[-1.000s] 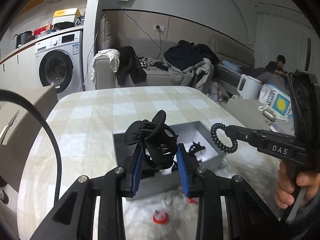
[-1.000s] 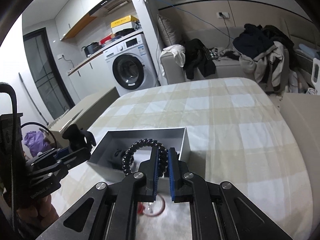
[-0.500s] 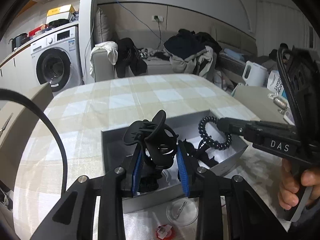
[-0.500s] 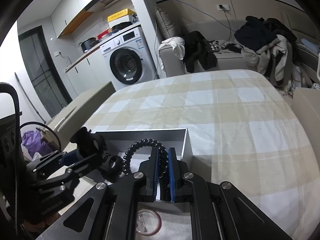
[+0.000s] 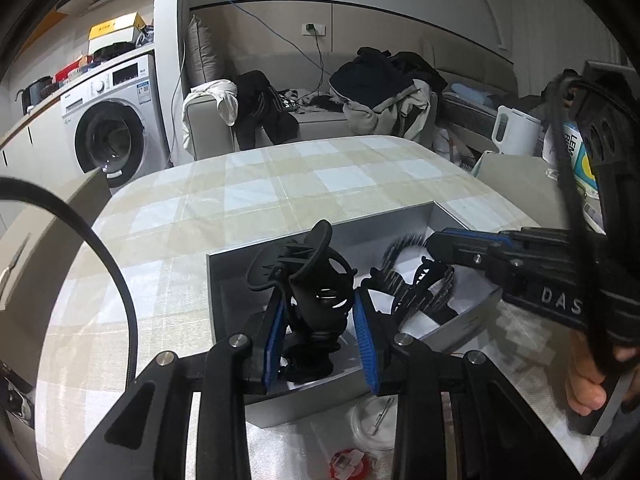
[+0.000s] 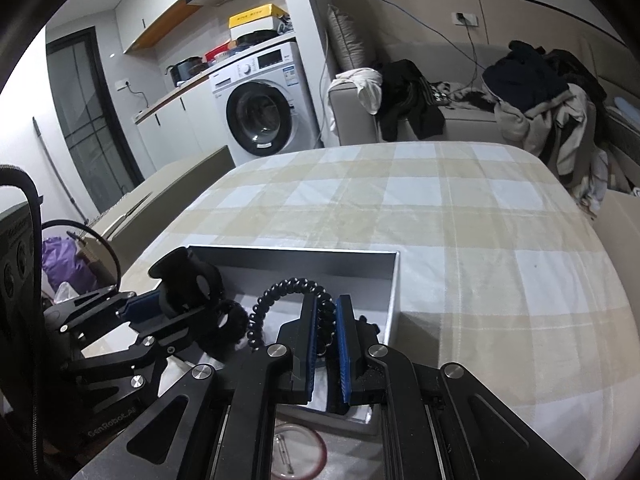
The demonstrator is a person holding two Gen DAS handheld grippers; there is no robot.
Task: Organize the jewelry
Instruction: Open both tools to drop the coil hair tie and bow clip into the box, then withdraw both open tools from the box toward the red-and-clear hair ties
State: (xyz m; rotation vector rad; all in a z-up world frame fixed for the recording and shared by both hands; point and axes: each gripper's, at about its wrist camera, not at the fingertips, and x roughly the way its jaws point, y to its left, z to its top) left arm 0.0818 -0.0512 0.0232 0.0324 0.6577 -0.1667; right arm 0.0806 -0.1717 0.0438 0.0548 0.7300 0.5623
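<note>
Grey box (image 6: 394, 280) — open-topped, shallow, rectangular; stands on a table with a checked cloth (image 6: 460, 216). Contents, as far as visible: several black hair accessories (image 5: 420, 292) lying tangled on a pale lining toward the right half in the left wrist view; individual pieces there cannot be told apart.

Left gripper (image 5: 320, 332) — blue pads clamped on a black claw hair clip (image 5: 316, 280), one pad on each side of its body. The clip stands upright between the fingers, its wings rising above the pads, and sits over the left part of the box, low inside the near wall. Whether it touches the lining cannot be told.

Right gripper (image 6: 325, 344) — jaws pressed together on a black spiral hair tie (image 6: 288, 300). The coil arches up and out to the left of the fingertips, within the box outline and over its right half, just beside the far-right corner wall. A bare hand (image 5: 588, 372) grips the handle.

Outside the box, near edge — a round clear lid with a pin-like item in it (image 6: 296, 452), and a small red-and-white piece (image 5: 346, 462), both on the cloth between the gripper arms.
</note>
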